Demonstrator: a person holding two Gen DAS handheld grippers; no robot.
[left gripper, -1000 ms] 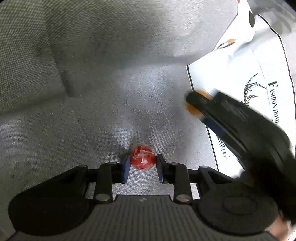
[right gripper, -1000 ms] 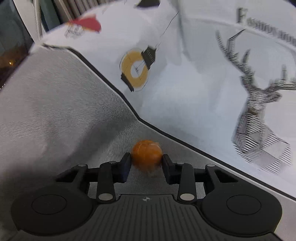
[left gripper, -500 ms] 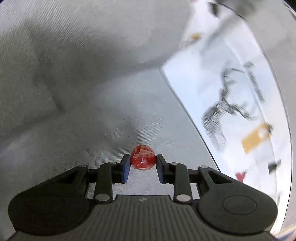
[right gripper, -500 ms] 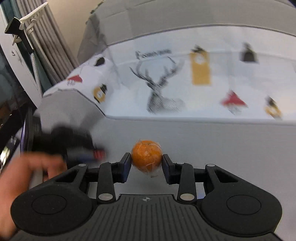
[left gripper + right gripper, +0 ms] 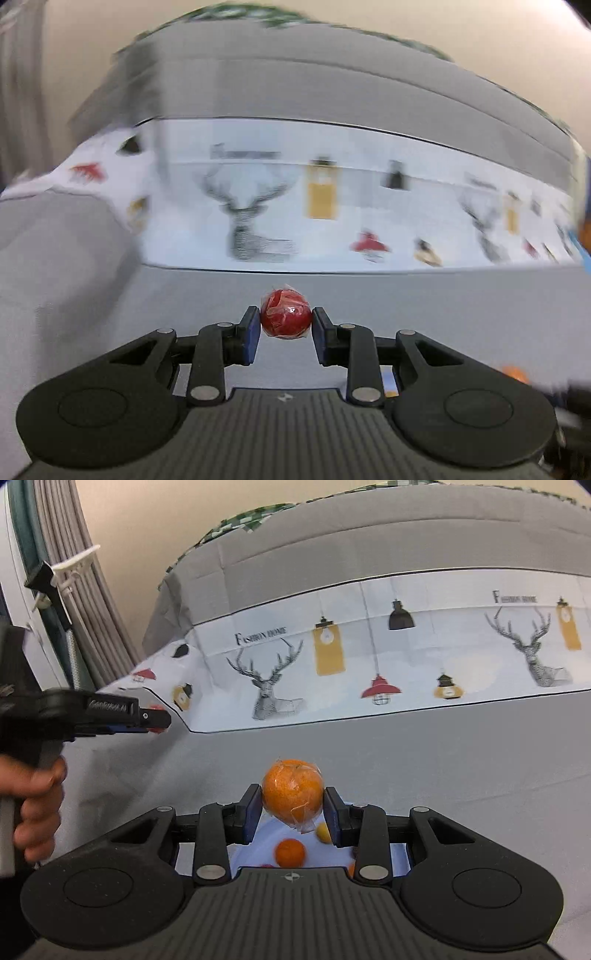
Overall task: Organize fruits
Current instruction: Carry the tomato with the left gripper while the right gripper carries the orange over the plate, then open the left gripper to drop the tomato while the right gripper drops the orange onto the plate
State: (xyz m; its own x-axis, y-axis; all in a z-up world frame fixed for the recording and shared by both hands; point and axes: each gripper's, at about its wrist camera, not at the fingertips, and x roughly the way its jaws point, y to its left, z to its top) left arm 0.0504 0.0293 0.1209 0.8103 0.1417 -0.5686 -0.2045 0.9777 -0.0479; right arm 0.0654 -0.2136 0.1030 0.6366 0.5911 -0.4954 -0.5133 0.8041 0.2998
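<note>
My left gripper (image 5: pixel 285 320) is shut on a small red fruit wrapped in clear film (image 5: pixel 285 319), held up over the grey sofa seat. My right gripper (image 5: pixel 291 803) is shut on an orange wrapped in film (image 5: pixel 291 795). Below the right gripper lies a pale blue plate (image 5: pixel 255 843) holding an orange fruit (image 5: pixel 290 853) and a small yellow fruit (image 5: pixel 323 832). The left gripper also shows in the right wrist view (image 5: pixel 159 720), at the left, held by a hand.
The grey sofa (image 5: pixel 406 760) has a white printed cloth with deer and lamps (image 5: pixel 369 657) across its backrest. Grey curtains (image 5: pixel 74 590) hang at the far left. An orange blur (image 5: pixel 513 373) shows at the lower right of the left wrist view.
Both grippers have lifted and swung up from the seat cushion with their fruits, now facing the backrest. The plate with fruits has come into view below the right gripper.
</note>
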